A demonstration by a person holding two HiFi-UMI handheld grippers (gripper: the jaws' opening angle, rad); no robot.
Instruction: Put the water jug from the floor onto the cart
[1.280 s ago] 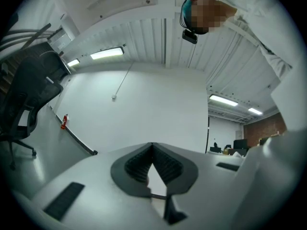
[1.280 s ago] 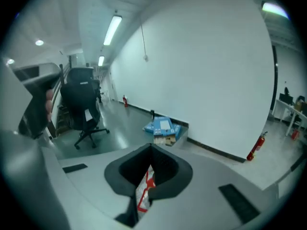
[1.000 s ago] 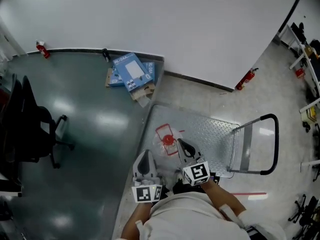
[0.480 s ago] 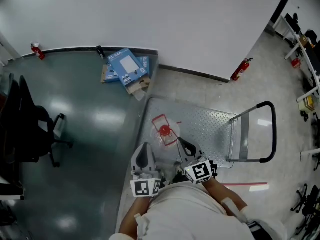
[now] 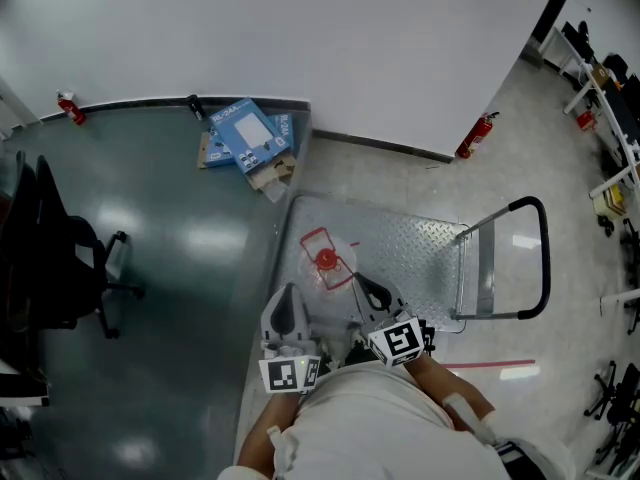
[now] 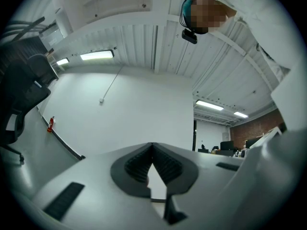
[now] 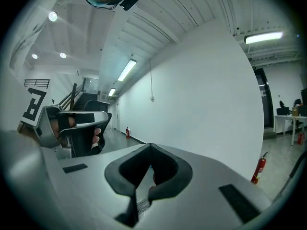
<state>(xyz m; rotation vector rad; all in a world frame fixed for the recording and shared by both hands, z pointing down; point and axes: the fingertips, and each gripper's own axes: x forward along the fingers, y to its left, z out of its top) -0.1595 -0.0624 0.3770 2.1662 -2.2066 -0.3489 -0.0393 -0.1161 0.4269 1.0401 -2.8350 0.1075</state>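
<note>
A clear water jug (image 5: 325,263) with a red cap and red handle stands on the near left corner of the steel cart (image 5: 420,253). In the head view my right gripper (image 5: 360,284) sits just right of the jug and nearer me, apart from it, jaws shut and empty. My left gripper (image 5: 287,296) is left of the cart's edge, over the floor, also shut with nothing in it. The left gripper view shows the left gripper (image 6: 152,145) against the white wall. In the right gripper view, the right gripper (image 7: 150,148) points along the wall, and the jug is not seen.
The cart's black push handle (image 5: 543,258) rises at its right end. Blue cardboard boxes (image 5: 247,135) lie by the wall beyond the cart. A fire extinguisher (image 5: 477,133) stands by the wall, an office chair (image 5: 60,258) at far left. Desks line the right edge.
Both grippers drew back a little from the jug toward the person, the right one more. The jug stays on the cart. Both stay shut.
</note>
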